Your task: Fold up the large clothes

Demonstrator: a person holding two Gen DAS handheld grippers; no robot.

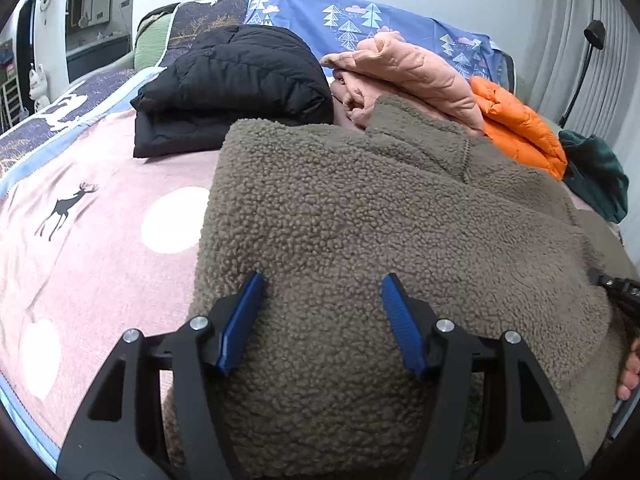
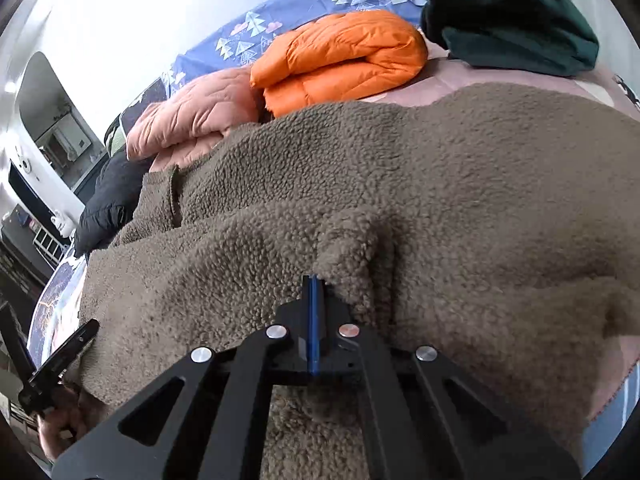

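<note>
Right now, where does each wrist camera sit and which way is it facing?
Left wrist: above the brown fleece, looking down the bed toward the black jacket; left gripper open, a hand at the edge.
Right wrist: over the same fleece, facing the orange jacket; right gripper shut.
Shared: fleece, orange, pink and black jackets.

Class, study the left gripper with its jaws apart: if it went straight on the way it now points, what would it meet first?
Most likely the brown fleece garment: the left gripper points down onto it, with the pile right under its open jaws. How far off it hangs is unclear.
</note>
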